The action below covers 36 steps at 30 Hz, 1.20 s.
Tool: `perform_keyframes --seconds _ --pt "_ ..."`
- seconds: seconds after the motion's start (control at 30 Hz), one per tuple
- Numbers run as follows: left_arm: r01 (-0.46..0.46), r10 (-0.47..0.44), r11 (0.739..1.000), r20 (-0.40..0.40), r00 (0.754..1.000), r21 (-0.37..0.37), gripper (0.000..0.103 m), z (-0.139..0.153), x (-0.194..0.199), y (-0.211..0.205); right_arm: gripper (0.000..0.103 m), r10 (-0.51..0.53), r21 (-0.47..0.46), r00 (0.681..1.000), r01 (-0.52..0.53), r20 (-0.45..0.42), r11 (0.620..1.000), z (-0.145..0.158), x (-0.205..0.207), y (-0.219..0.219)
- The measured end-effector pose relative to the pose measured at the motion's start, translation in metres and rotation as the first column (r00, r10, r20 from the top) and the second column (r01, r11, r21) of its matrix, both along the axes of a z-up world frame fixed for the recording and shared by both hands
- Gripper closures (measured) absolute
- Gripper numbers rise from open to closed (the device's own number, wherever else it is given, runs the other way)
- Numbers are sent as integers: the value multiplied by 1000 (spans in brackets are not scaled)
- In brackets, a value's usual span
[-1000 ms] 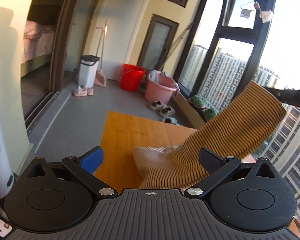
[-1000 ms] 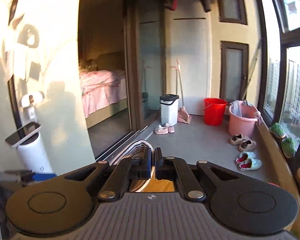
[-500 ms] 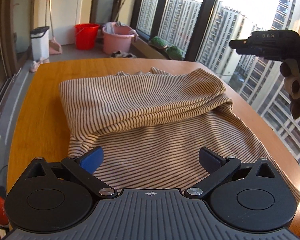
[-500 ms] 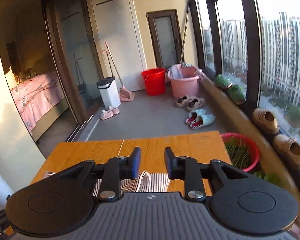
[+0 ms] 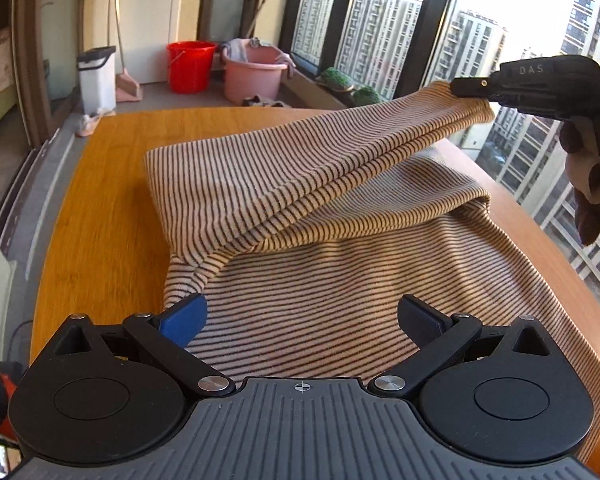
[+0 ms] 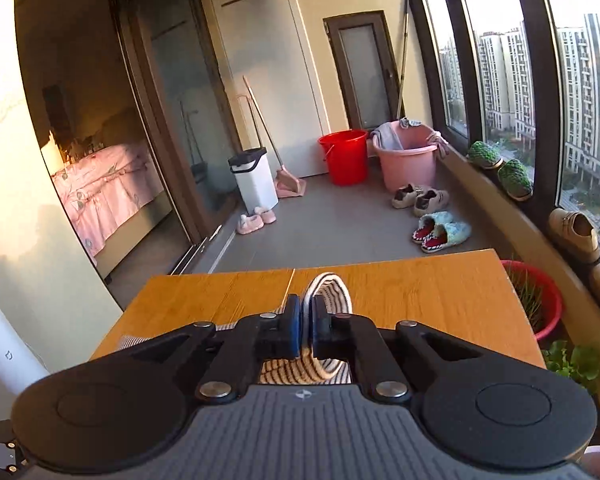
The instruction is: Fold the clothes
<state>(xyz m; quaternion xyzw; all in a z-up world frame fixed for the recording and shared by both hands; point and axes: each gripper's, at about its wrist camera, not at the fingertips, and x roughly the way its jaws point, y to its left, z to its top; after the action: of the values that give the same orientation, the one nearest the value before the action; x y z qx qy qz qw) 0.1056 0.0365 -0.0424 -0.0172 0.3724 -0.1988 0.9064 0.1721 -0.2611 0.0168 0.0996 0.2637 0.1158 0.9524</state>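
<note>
The right gripper (image 6: 306, 330) has its fingers clenched on a raised fold of the striped shirt (image 5: 340, 240), which lies on the tabletop (image 5: 100, 208) beneath the left gripper's (image 5: 302, 318) released fingers.

Black left gripper (image 5: 302, 318), blue pad, silver screws.

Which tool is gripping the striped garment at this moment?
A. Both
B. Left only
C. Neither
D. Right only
D: the right tool is shut on a fold of the striped garment, while the left tool is open above the cloth.
</note>
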Motion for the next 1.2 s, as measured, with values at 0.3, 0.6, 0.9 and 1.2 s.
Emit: perform_keyframes --seconds 0.3,0.6,0.9,1.2 --pt "-21 24 1000 123 992 -20 0 24 2 -6 97 -132 -104 977 115 -166 988 -61 -9 -24" --pt "-148 154 988 154 976 -50 0 2 26 -9 64 -44 -78 992 35 -116 996 -57 -1 7" --pt "-169 183 982 220 958 -80 0 -7 20 -7 89 -24 -99 999 20 -36 995 -43 -2 25" --pt "-165 181 981 195 964 -99 0 -8 23 -3 97 -98 -125 992 87 -85 988 -51 -7 3"
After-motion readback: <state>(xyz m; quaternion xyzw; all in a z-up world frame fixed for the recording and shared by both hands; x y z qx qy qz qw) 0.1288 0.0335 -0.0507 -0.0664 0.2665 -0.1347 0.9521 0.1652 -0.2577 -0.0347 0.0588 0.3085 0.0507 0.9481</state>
